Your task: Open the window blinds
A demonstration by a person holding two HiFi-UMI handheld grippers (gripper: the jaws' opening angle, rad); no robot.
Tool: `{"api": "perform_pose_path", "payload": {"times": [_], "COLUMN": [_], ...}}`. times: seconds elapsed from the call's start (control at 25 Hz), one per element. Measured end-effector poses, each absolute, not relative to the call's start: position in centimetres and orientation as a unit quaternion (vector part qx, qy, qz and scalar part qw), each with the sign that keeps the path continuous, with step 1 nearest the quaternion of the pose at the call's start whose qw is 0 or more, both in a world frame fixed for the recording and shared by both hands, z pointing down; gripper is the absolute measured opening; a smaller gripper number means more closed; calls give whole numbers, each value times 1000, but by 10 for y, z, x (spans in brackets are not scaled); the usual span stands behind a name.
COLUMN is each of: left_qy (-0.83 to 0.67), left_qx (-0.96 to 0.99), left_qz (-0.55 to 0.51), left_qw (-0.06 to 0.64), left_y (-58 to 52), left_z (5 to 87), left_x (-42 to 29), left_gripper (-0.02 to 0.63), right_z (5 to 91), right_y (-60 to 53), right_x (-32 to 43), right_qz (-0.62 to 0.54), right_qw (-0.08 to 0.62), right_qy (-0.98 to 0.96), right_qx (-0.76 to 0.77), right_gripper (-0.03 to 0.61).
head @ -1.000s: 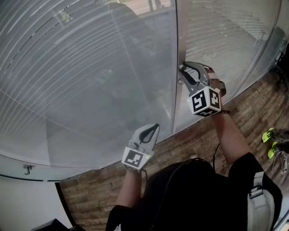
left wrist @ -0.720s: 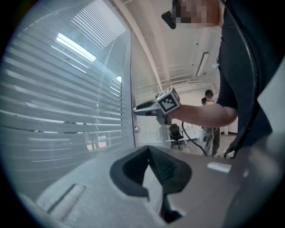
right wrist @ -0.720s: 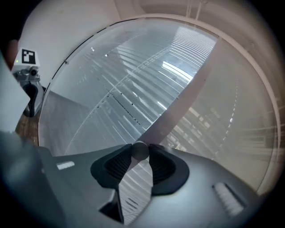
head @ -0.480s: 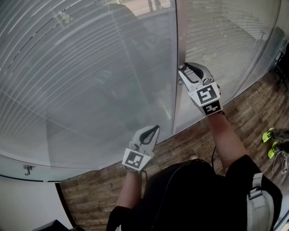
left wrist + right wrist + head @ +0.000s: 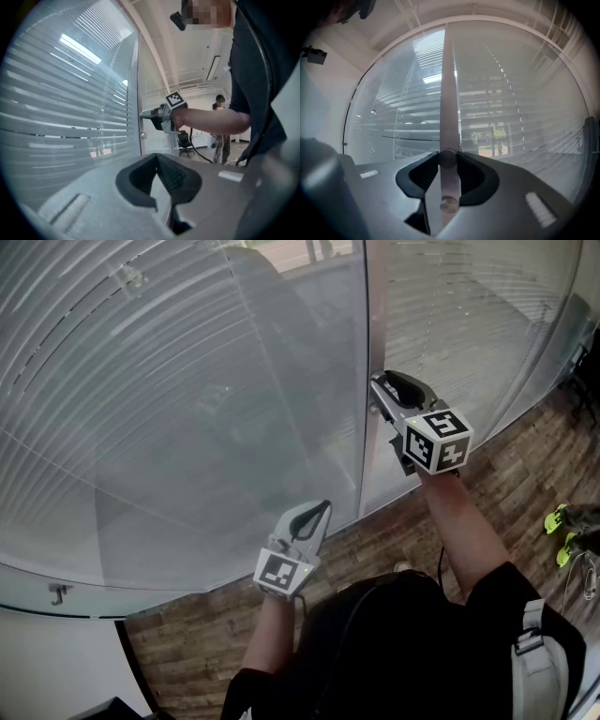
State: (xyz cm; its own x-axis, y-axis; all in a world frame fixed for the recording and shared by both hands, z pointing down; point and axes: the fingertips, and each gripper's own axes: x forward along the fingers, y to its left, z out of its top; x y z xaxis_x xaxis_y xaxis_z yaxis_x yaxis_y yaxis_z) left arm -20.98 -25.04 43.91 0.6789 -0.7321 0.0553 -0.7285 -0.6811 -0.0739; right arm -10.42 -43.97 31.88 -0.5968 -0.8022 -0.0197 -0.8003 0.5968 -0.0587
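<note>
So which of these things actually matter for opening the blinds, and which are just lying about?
For the job:
blinds
knob on the window post
right tongs, clamped on that knob

Just lying about:
left tongs, shut and empty
yellow shoes
office chair
wall hook

place: office | head view, left and centre: curved glass wall (image 5: 141, 521) with slatted blinds (image 5: 112, 343), running floor to ceiling | head view, lower middle: wood-plank floor (image 5: 394, 540) | left gripper view, centre: desk chair (image 5: 184, 139) on an open white floor | left gripper view, centre right: person (image 5: 221, 133) standing farther back
</note>
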Motion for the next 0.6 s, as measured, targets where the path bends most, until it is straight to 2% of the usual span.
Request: {"api": "perform_pose_path", "payload": {"times": [0.36,0.6], "left_qy": [396,396], "left_qx": [-917,-917], "left_qz": [-43,-43], "left_qw": [22,22], "left_y": [-250,-250], "left_z": [440,439], "left_x": [-207,-206], "left_gripper": [5,4], "right_z": [317,317], "right_y": [-440,-440], "right_x": [-101,-101], "right_qz": [-111,-113], "right_qw": [91,95], "right_qy": [887,885], "right_qx": [-440,-441], "right_gripper": [130,130]}}
